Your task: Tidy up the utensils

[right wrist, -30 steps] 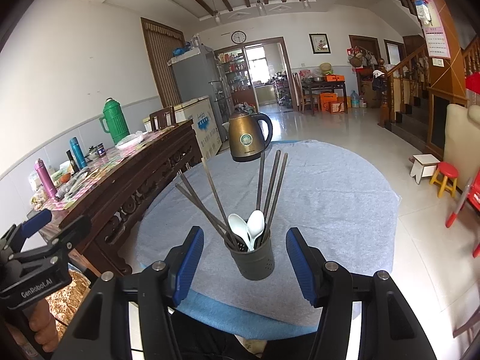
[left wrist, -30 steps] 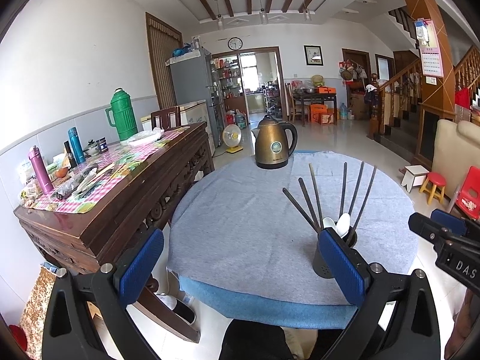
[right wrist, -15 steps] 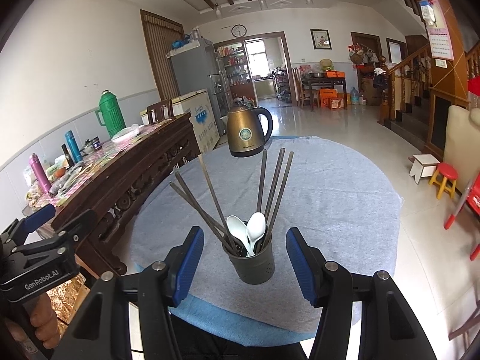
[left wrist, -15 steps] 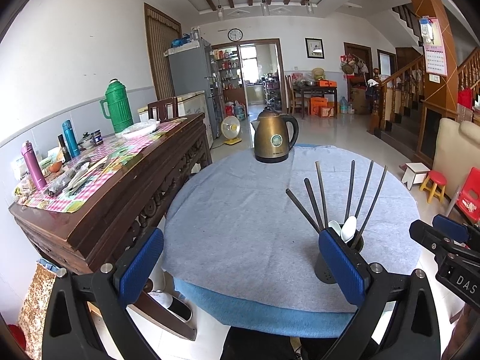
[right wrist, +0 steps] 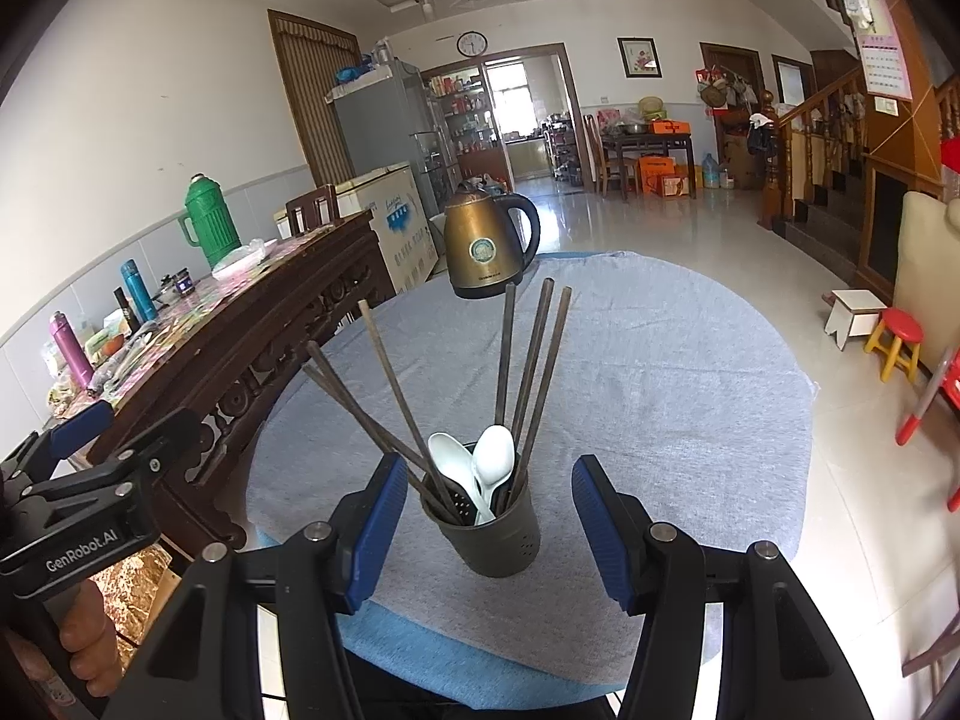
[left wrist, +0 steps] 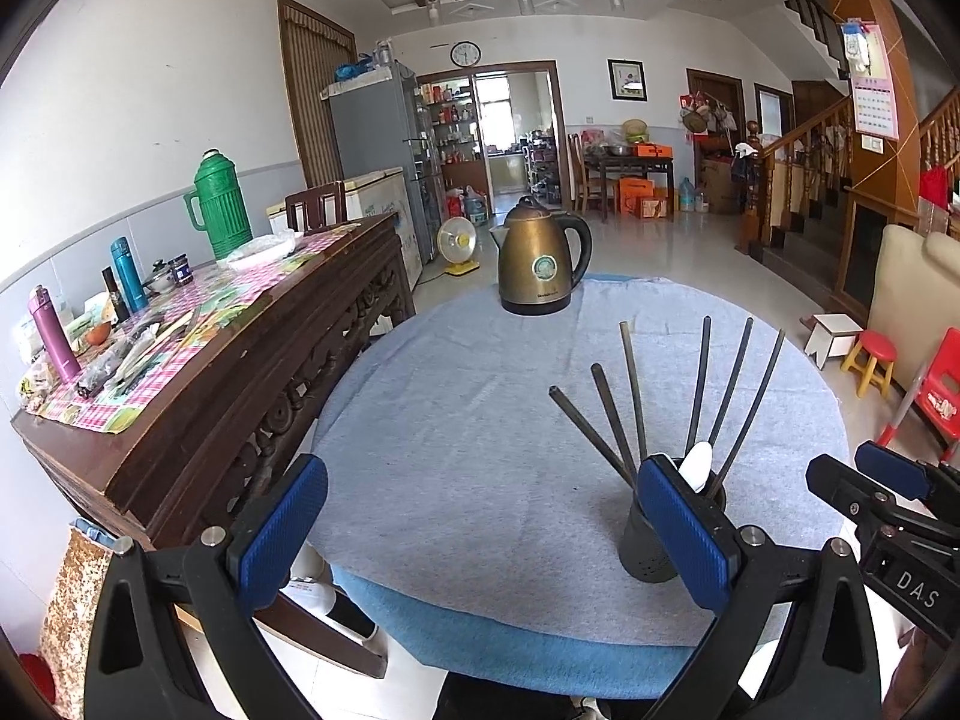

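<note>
A dark perforated utensil holder (right wrist: 489, 531) stands near the front edge of the round table's grey cloth (right wrist: 660, 360). Several dark chopsticks (right wrist: 528, 360) fan out of it, with two white spoons (right wrist: 474, 468) among them. My right gripper (right wrist: 483, 525) is open, its blue pads (right wrist: 375, 531) apart on either side of the holder without touching it. In the left wrist view the holder (left wrist: 645, 546) shows behind the right pad. My left gripper (left wrist: 480, 531) is open and empty over the cloth, left of the holder.
A bronze kettle (left wrist: 538, 264) stands at the table's far side. A carved wooden sideboard (left wrist: 240, 372) with flasks and clutter runs along the left. Small stools (right wrist: 897, 348) and a red chair stand on the tiled floor to the right.
Both grippers have moved forward and slightly down toward the table; the holder now sits lower and closer between the right gripper's pads. Neither gripper's opening has changed.
</note>
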